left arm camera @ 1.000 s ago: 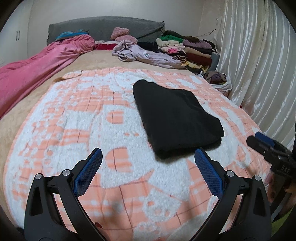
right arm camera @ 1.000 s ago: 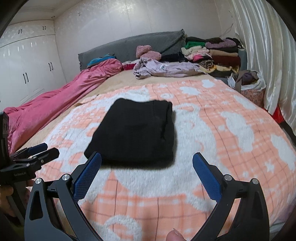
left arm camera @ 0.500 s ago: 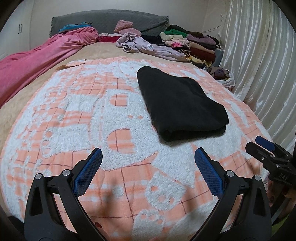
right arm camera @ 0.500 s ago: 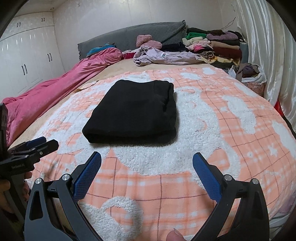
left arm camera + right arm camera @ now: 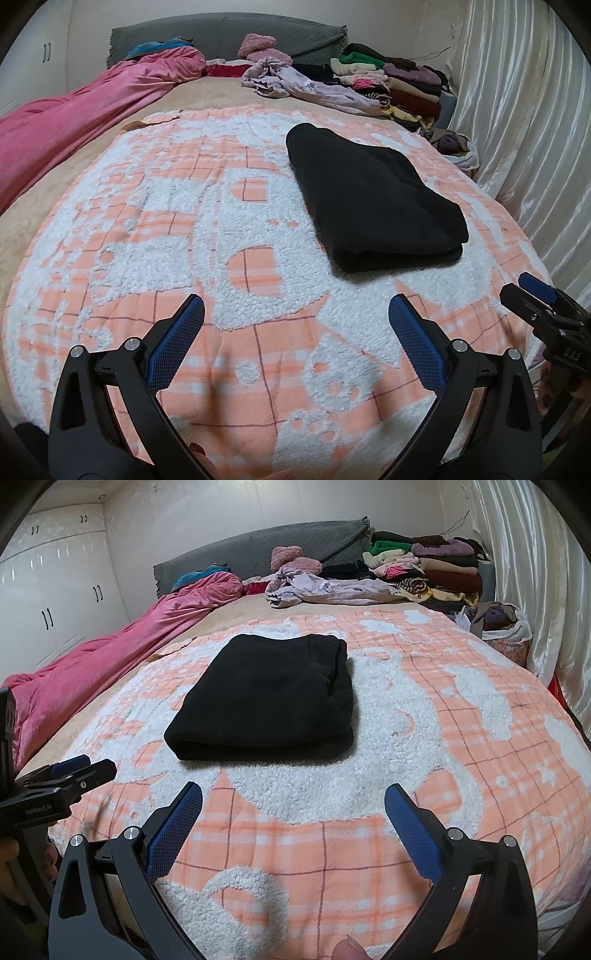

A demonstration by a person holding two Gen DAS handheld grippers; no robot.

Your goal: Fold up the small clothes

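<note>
While both grippers hover wide open and empty, left gripper (image 5: pixel 295 332) and right gripper (image 5: pixel 293 812), folded black garment (image 5: pixel 266 698) lies at 12 o'clock on blanket (image 5: pixel 461 738).

Left tongs (image 5: pixel 295 317) and right tongs (image 5: pixel 293 797) both gaping, empty, side by side; fingers forward

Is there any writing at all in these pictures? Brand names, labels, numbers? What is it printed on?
"GenRobot.AI": small white print on the side of the left hand-held gripper, in the right wrist view; it is tiny, so this reading is tentative.
Raised letters on the right hand-held gripper, in the left wrist view: upside down, too unclear to read.
Nothing readable on the black folded garment or the blanket.
</note>
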